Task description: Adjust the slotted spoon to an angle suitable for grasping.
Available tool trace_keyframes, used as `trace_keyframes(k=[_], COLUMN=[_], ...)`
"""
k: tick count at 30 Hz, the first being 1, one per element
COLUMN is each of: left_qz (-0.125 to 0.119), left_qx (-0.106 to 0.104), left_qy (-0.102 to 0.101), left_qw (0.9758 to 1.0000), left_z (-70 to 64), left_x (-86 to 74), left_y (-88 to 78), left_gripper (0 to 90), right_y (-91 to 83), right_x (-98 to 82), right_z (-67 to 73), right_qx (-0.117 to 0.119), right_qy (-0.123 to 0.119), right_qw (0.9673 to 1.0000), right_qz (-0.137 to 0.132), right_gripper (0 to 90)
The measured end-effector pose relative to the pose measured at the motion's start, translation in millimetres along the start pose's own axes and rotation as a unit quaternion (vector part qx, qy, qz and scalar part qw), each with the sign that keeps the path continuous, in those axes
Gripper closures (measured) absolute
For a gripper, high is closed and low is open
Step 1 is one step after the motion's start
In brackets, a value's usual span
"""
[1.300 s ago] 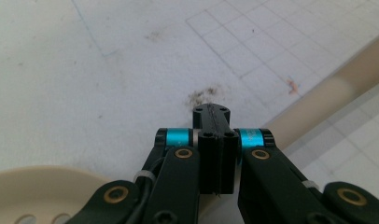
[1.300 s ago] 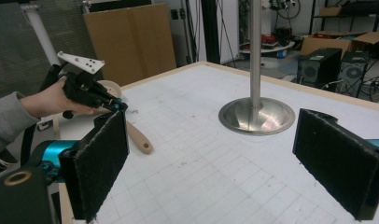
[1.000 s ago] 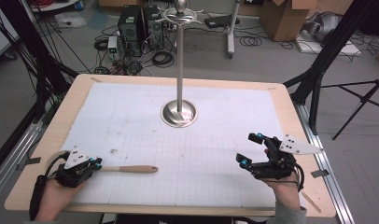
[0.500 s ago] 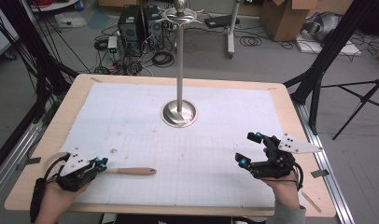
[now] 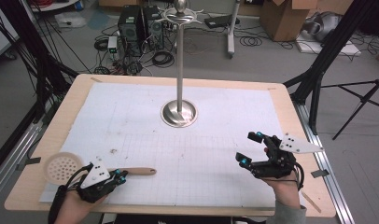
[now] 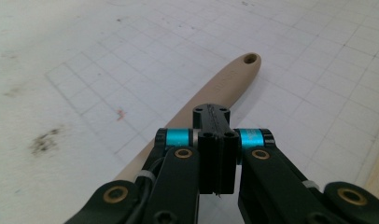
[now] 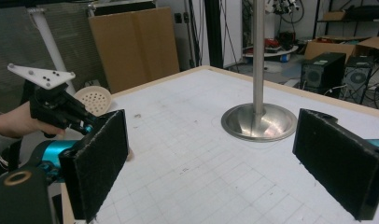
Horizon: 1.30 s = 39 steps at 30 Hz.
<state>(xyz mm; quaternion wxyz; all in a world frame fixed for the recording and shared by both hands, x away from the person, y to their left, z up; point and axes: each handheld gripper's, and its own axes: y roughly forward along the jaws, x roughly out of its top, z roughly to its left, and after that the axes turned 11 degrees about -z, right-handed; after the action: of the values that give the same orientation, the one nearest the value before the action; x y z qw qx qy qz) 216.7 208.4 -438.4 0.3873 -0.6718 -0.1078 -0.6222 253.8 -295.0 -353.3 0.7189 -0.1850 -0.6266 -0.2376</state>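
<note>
Left gripper view gives you the wooden handle (image 6: 225, 84) of the skimmer, which lies flat on the gridded white sheet (image 6: 318, 56) and runs away from the camera, its hanging hole at the far end. In the high view the skimmer is at the near left corner of the table (image 5: 290, 116): its round perforated head (image 5: 61, 168) is just over the left edge of the sheet and the handle points to the right.

Your left gripper (image 6: 211, 112) stands over the middle of this handle with both jaws pressed together. Nothing is between them, and I cannot tell if their tips touch the wood. Your right gripper (image 5: 249, 148) hovers at the near right of the table, well apart from the skimmer, with its jaws wide apart and empty. It looks toward the metal stand (image 5: 179, 112) in the middle of the table.

I judge that you are at the pick-up step and the skimmer is not yet gripped. For the next move you need to spread the left jaws wider than the handle, bring one down on each side of it, and close them. Take it near the middle, because the head is probably heavier and may tip down.
</note>
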Motion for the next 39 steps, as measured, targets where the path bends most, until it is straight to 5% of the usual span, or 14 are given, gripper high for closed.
trace_keyframes(k=[8, 16, 19, 39], left_qz=[0.011, 0.027, 0.032, 0.050], left_qx=[-0.021, -0.014, -0.005, 0.024], left_qy=[0.009, 0.016, 0.024, -0.008], left_qw=[0.9997, 0.9994, 0.9992, 0.9984], left_z=[-11.1, -12.0, -7.3, 28.0], left_x=[2.6, 4.2, 7.0, 23.6], left_y=[19.0, 35.3, 42.2, 80.5], left_gripper=[89.6, 89.6, 89.6, 89.6], right_y=[-1.9, -0.6, -0.7, 0.2], right_x=[0.2, 0.5, 0.6, -0.1], right_z=[-0.5, -1.3, -1.9, -1.9], right_qx=[-0.003, 0.000, -0.001, 0.002], right_qy=[0.004, 0.003, 0.003, 0.003], right_qw=[1.0000, 1.0000, 1.0000, 1.0000], right_qz=[-0.001, -0.004, -0.005, -0.004], right_gripper=[9.6, 9.6, 9.6, 9.6])
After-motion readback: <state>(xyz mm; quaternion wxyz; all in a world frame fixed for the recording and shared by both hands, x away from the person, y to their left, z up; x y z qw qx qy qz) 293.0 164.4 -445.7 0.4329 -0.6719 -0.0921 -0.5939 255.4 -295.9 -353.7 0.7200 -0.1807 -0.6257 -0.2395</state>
